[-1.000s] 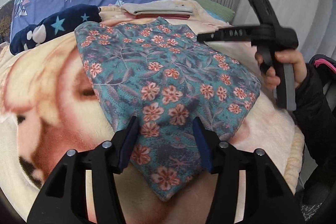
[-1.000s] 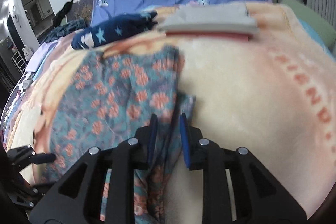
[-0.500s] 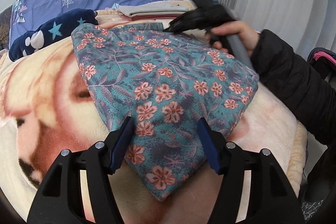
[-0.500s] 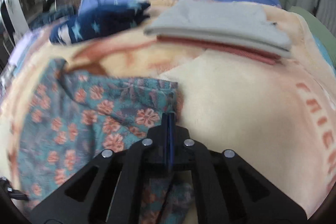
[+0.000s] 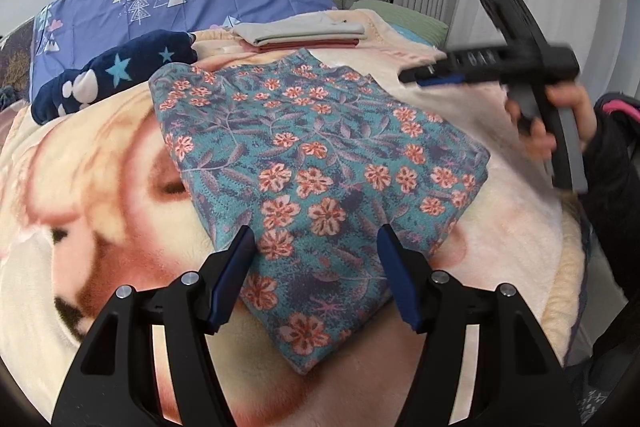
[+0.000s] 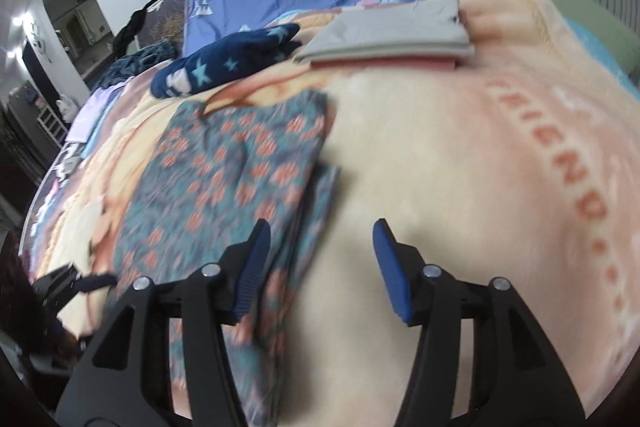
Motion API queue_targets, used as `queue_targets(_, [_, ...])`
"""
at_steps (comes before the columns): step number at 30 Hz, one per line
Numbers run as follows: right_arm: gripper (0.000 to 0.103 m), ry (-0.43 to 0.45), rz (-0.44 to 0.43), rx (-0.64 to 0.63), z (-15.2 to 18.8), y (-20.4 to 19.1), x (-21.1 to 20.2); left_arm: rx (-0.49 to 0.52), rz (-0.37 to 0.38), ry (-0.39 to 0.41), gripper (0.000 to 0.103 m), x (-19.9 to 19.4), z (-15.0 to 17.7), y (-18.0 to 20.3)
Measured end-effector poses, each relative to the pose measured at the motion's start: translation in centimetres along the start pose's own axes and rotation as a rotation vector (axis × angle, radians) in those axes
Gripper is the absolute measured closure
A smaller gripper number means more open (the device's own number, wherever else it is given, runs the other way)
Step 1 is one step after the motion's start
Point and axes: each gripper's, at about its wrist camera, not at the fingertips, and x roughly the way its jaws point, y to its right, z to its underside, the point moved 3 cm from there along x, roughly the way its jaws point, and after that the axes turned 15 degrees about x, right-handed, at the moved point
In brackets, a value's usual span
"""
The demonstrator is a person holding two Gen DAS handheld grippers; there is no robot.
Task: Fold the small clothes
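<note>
Your left hand-held gripper (image 5: pixel 316 247) hangs released over the near corner of the floral cloth (image 5: pixel 320 171), its pads straddling the corner without pinching it, while the cloth lies folded flat on the blanket (image 5: pixel 100 187) just ahead. Your right hand-held gripper (image 6: pixel 320 243) is opening with nothing between its jaws; the cloth sits just to its left, and beyond its right finger the blanket reads "FRIEND" (image 6: pixel 556 163) in red letters. Ahead of both lie a folded grey-and-red stack (image 6: pixel 392 39) and a navy star-print garment (image 6: pixel 228 61).
</note>
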Motion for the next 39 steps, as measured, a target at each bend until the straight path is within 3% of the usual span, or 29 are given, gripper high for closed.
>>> queue_targets(9, [0.04, -0.118, -0.109, 0.033, 2.6, -0.2, 1.4, -0.132, -0.017, 0.008, 0.031, -1.5, 0.8, -3.5])
queue_targets(12, [0.038, -0.144, -0.138, 0.044, 2.5, -0.1, 2.2, -0.194, 0.024, -0.004, 0.031, -0.7, 0.7, -5.3])
queue_targets(18, [0.032, -0.18, -0.21, 0.103, 1.3, 0.3, 4.2, -0.304, 0.182, -0.038, 0.031, 3.5, -0.1, -7.7])
queue_targets(25, [0.035, -0.177, -0.255, 0.092, -0.6, -0.4, 5.6, -0.377, 0.247, -0.04, 0.031, 7.3, -1.9, -9.7])
queue_targets(27, [0.037, -0.178, -0.245, 0.077, -1.2, -0.9, 6.4, -0.372, 0.236, -0.047, 0.034, 7.9, -2.5, -10.1])
queue_targets(32, [0.045, -0.183, -0.264, 0.081, -2.4, -1.0, 8.3, -0.37, 0.202, -0.042, 0.059, 8.9, -3.1, -11.6])
queue_targets(39, [0.05, -0.196, -0.296, 0.059, -3.4, -1.7, 9.7, -0.374, 0.165, -0.032, 0.064, 10.8, -4.6, -13.6])
